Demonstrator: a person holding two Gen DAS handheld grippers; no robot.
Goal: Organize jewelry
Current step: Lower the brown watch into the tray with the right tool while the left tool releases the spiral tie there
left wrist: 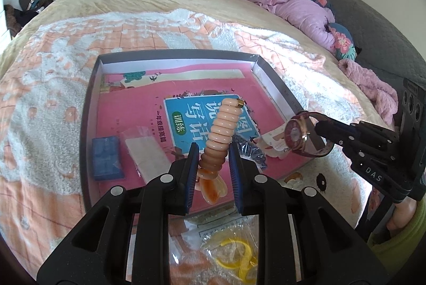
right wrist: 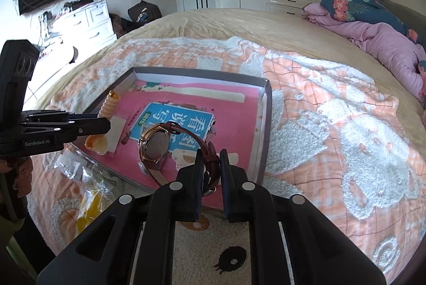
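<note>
Peach spiral hair tie [left wrist: 218,135] pinched in left tongs [left wrist: 213,151] (above tray [left wrist: 175,56]).

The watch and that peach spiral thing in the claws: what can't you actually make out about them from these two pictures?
- Watch: the time; the dial is small and blurred in the left wrist view, and the right wrist view shows only its back.
- Watch strap: its buckle end sits hidden between the right claw fingers.
- Peach spiral piece: its lower coils are hidden by the left claw fingers.
</note>
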